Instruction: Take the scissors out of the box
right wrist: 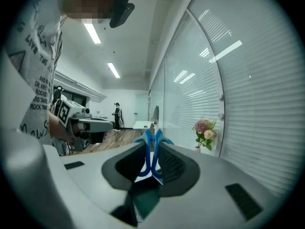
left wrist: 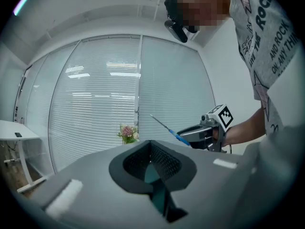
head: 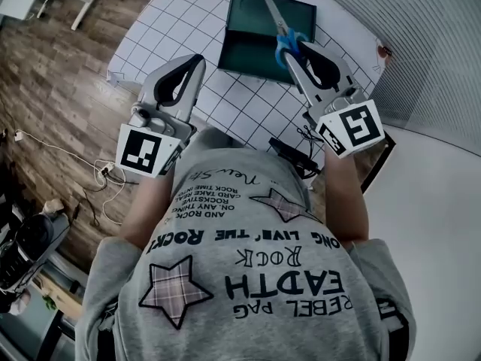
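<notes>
My right gripper (head: 291, 50) is shut on the blue handles of the scissors (head: 284, 32). It holds them in the air above the open dark green box (head: 252, 36), with the silver blades pointing away from me over the box. In the right gripper view the blue handles (right wrist: 147, 157) sit squeezed between the black pads and the blade sticks out ahead. My left gripper (head: 197, 60) hovers left of the box with its jaws together and nothing in them. The left gripper view shows the right gripper (left wrist: 193, 133) with the scissors (left wrist: 164, 126) raised.
The box rests on a white table with a grid pattern (head: 180, 21). Wooden floor with loose cables (head: 101, 173) lies to the left, and a wall of window blinds (head: 421, 28) runs along the right. A small pot of flowers (right wrist: 204, 130) stands by the window.
</notes>
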